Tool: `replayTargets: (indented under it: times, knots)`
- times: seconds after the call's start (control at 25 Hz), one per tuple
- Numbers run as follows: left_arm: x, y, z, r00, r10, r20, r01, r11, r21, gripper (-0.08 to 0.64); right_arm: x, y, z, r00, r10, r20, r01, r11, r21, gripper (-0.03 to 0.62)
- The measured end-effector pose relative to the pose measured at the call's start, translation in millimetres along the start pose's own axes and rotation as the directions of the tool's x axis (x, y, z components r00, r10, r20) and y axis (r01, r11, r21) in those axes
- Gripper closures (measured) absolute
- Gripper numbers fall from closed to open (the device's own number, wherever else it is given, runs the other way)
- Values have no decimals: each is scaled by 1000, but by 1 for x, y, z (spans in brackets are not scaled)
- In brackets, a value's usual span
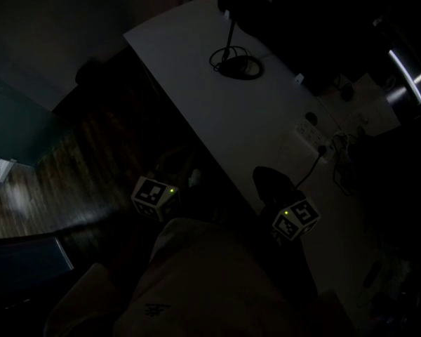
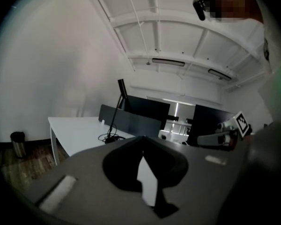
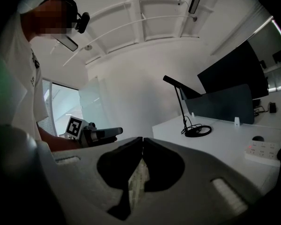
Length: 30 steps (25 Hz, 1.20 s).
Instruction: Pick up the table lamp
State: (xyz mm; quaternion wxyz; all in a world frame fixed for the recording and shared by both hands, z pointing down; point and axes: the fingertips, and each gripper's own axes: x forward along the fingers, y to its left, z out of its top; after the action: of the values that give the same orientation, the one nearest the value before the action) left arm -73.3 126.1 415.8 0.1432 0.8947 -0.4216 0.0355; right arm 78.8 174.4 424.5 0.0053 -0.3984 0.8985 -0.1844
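Standing upright on the far half of the white desk (image 1: 217, 118), the table lamp (image 1: 234, 62) rests on its round dark base, its cord looped around the foot and its thin stem rising toward 12 o'clock in the head view. Nothing touches it. A white power strip (image 1: 310, 133) lies on the same desk at about 4 o'clock from the lamp base, with a dark divider panel (image 3: 222, 104) running along the desk's back edge. Both grippers hang well short of the lamp, near the desk's near edge. The left gripper (image 2: 143, 142) sits off the desk over the dark wooden floor (image 1: 91, 153), its jaws pressed together with nothing between them. The right gripper (image 3: 141, 144) sits at 3 o'clock from the left one, jaws likewise closed tip to tip and empty. A small bin (image 2: 18, 143) stands on the floor by the wall.
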Motion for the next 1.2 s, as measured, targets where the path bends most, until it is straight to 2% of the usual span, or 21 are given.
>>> replayTargets:
  times: [0.24,0.52,0.72,0.88,1.04,1.2]
  knots:
    - [21,17,10,999,-34,-12,34,999,10,561,21,-2,18,1000,-12,7,12,1000,1,584]
    - [55,44,26,998,-65,-23,65,998,6,561,54,-25,27,999,-42,-2,42,999,-3,584]
    - [79,70,35,997,-67,-30,67,998,-10,563,73,-49,34,998,-42,51,40,999,34,584]
    - [101,91,30,991,-132,-39,133,990,42,563,99,-54,52,998,-36,50,32,996,85,586]
    - [121,99,36,977,-206,-50,209,976,60,563,124,-62,56,998,-48,35,45,997,65,584]
    - [135,116,44,967,-247,-55,251,966,66,563,148,-65,61,997,-69,25,68,997,44,584]
